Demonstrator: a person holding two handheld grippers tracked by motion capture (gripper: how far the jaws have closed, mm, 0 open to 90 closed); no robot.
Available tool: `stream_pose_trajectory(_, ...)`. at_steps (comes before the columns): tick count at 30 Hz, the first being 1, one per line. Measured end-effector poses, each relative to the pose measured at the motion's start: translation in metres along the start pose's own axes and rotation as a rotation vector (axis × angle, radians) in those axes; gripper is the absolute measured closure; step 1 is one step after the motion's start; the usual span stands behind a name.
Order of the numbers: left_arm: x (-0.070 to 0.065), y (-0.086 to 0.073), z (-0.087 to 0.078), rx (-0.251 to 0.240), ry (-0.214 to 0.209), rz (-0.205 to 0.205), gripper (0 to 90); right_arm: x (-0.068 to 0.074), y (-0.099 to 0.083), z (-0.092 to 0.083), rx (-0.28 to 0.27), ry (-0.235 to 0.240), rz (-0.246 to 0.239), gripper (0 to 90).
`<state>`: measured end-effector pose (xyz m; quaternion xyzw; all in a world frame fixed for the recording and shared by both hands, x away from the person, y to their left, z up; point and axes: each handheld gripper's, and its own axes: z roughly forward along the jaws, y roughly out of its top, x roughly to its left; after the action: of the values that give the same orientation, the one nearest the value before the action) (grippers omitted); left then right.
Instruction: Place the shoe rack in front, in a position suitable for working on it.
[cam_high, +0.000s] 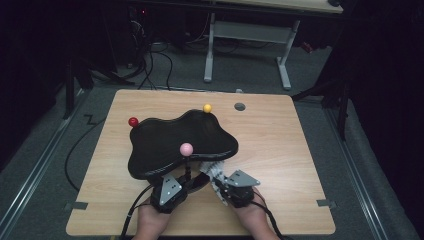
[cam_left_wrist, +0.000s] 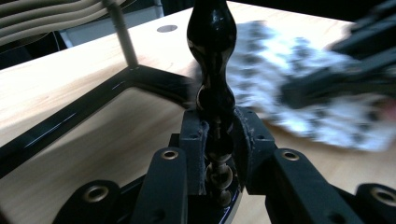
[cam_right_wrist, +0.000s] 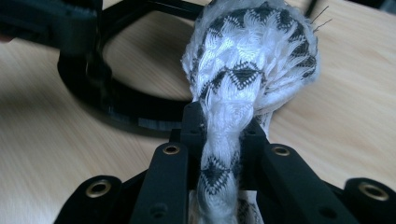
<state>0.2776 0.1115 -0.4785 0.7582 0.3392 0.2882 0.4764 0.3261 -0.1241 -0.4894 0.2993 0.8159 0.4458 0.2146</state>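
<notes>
Left hand-held gripper (cam_left_wrist: 215, 140) clamps black post (cam_left_wrist: 212, 56); right hand-held gripper (cam_right_wrist: 224, 135) pinches patterned cloth (cam_right_wrist: 247, 60).

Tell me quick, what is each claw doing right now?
Left claw: closed on the stand's black turned post.
Right claw: closed on the black-and-white patterned cloth.
</notes>
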Motion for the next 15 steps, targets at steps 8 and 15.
stream_pose_trajectory(8, -0.003, -0.011, -0.024, -0.004, -0.016, 0.011, 74.5, 0.036, 0.013, 0.054, 0.068, 0.033, -0.13, 78.6)
stream_pose_trajectory(15, 0.001, -0.012, -0.026, 0.003, -0.027, 0.031, 74.4, 0.032, 0.011, 0.056, 0.117, 0.002, -0.201, 80.3)
